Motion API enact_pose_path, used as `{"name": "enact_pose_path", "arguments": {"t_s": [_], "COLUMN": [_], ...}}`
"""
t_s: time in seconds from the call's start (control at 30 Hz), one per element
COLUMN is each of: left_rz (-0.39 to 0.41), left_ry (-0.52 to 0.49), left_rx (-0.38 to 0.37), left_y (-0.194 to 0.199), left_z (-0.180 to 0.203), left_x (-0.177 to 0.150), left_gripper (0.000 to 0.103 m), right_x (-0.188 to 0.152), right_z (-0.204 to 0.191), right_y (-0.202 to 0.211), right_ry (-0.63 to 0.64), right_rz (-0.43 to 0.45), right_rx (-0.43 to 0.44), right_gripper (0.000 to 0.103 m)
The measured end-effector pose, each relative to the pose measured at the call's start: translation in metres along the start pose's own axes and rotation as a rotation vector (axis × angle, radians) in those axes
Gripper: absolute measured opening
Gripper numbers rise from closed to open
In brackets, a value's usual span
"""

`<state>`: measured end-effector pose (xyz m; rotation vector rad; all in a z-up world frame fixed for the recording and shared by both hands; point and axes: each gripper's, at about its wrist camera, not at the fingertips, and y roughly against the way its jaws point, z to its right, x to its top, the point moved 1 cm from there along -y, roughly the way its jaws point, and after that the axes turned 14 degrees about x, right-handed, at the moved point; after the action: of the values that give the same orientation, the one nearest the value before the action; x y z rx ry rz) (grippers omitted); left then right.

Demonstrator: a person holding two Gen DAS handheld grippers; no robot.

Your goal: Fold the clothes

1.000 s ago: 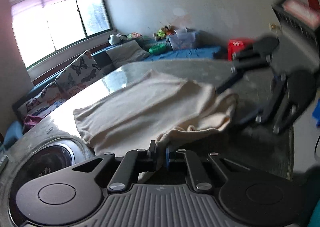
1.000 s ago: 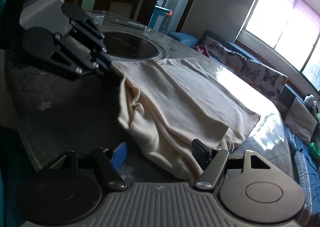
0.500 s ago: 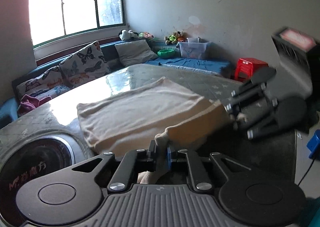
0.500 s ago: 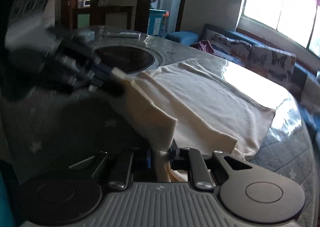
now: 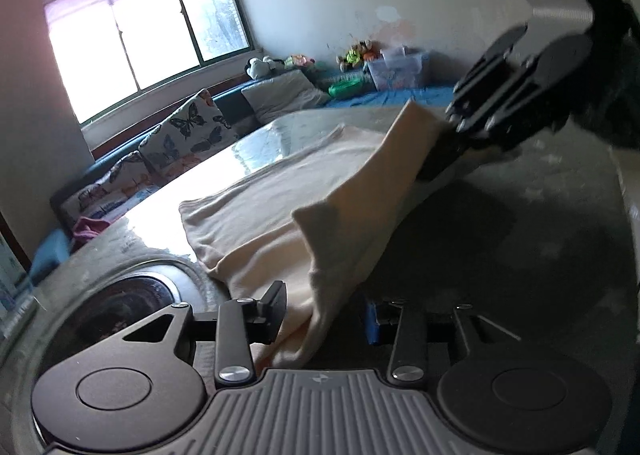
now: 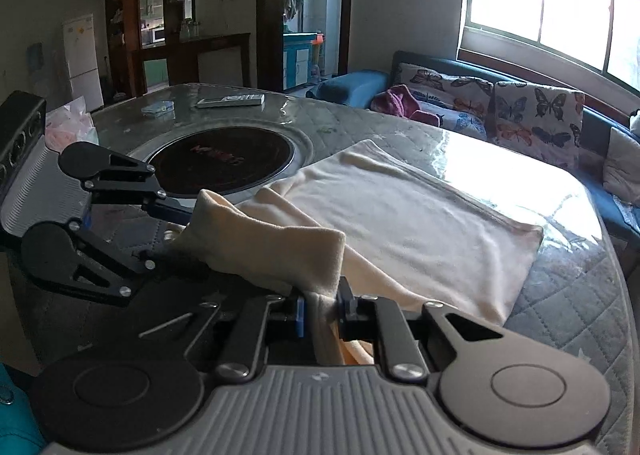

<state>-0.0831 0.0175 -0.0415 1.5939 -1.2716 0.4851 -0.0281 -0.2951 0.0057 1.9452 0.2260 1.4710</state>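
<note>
**Cream garment half lifted, right clamp on, left clamp letting go**

From my left wrist camera, the cream garment (image 5: 280,191) lies spread over the round table (image 5: 520,223), its far part flat toward the window-side edge and its near edge raised into a slack ridge that sags between my two tools. It is soft, plain and lightly creased, with a doubled hem hanging down at my end. My left gripper (image 5: 324,315) has its jaws opening; the hanging hem runs down between them, close against the left finger, and the blue-padded right finger stands clear of it. Across the table my right gripper (image 5: 444,151) bites the other raised corner, which stands up as a stiff point.

From my right wrist camera, the garment (image 6: 420,215) covers the table (image 6: 568,287) from beside the dark round hob (image 6: 224,167) out to the sunlit edge near the butterfly cushions (image 6: 536,111). My right gripper (image 6: 320,311) is pressed together on a bunched fold of the cloth, which rises from the pinch. The left gripper (image 6: 176,235) sits at the near edge with its fingers spread either side of the cloth end.
</note>
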Motion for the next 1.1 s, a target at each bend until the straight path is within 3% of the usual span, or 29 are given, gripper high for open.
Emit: {"name": "enact_pose_path", "arguments": {"t_s": [0.07,0.13,0.4,0.7,0.87,1.1], "left_rz": [-0.001,0.009,0.051,0.073,0.083,0.094], "left_ry": [-0.029,-0.043,-0.011,0.029,0.041,0.091], "left_rx": [0.003,-0.001,-0.079,-0.184,-0.183,-0.145], "left_y": [-0.001,0.001,0.038,0.119,0.123,0.085], "left_z": [0.001,0.000,-0.008,-0.011,-0.018,-0.036], "left_x": [-0.003,-0.004,0.001,0.005,0.012,0.038], "left_gripper": [0.012,0.007,0.006,0.006,0.006,0.006], "right_x": [-0.003,-0.007,-0.017,-0.023,-0.013,0.014], "right_z": [-0.003,-0.008,-0.027,-0.081,-0.083,-0.057], "right_y": [0.000,0.002,0.030,0.091,0.097,0.089], "right_ry": [0.007,0.019,0.034,0.059,0.070,0.060], "right_rz": [0.006,0.011,0.033,0.008,-0.004,0.007], "right_rx": [-0.007,-0.012,0.005,0.082,0.086,0.069], "right_gripper": [0.012,0.010,0.010,0.010,0.010,0.010]}}
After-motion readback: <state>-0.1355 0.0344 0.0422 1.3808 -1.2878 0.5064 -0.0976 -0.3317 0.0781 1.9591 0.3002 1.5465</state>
